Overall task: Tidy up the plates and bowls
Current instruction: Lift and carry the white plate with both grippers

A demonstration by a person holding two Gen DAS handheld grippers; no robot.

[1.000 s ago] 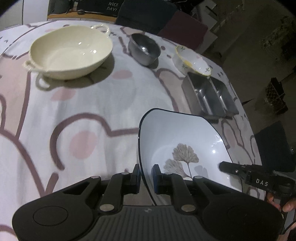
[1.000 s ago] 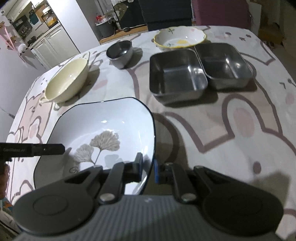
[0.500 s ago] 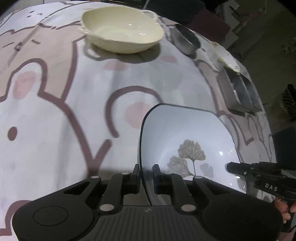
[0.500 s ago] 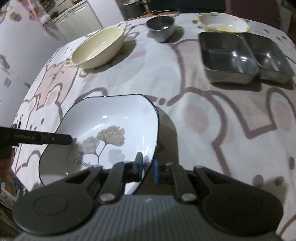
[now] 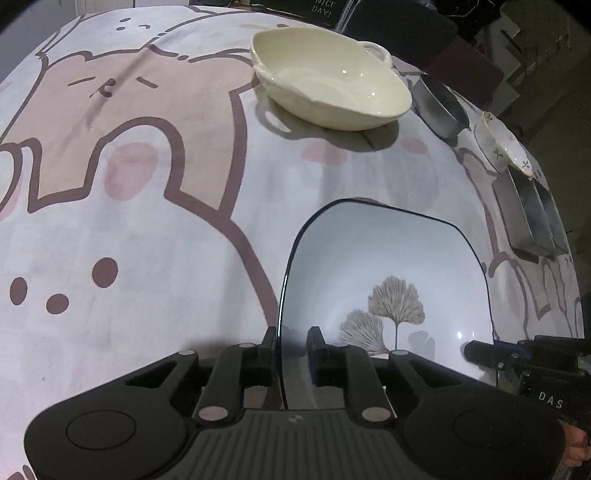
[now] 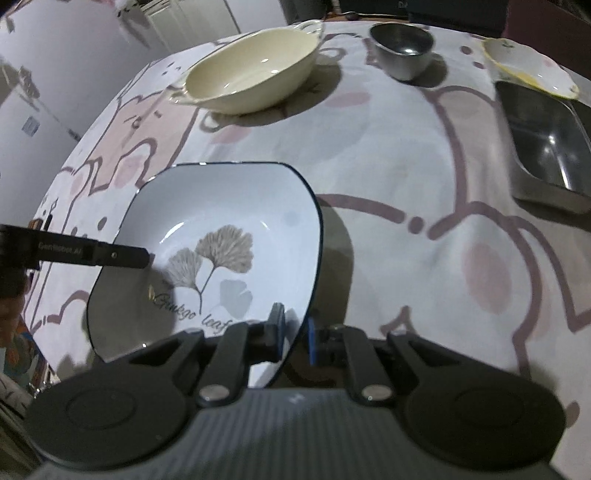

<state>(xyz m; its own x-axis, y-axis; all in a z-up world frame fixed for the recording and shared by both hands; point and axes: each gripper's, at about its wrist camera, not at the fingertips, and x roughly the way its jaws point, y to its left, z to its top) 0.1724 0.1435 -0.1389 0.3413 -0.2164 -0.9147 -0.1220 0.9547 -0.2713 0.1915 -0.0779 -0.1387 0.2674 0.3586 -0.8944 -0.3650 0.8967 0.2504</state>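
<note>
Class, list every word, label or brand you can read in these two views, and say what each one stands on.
"Ginkgo leaf": script inside the square leaf-print plate.
"DAS": white letters on the right gripper, partly cut off.
"NICE DAY!": on a dark object beyond the table, its top cropped.
Label on the left gripper: begins "Gen", the rest too blurred.

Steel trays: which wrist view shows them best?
Right wrist: the near steel tray shows its open inside, though the edge of the picture cuts it. Left wrist shows the trays only edge-on and squeezed at the right rim, insides hidden.
</note>
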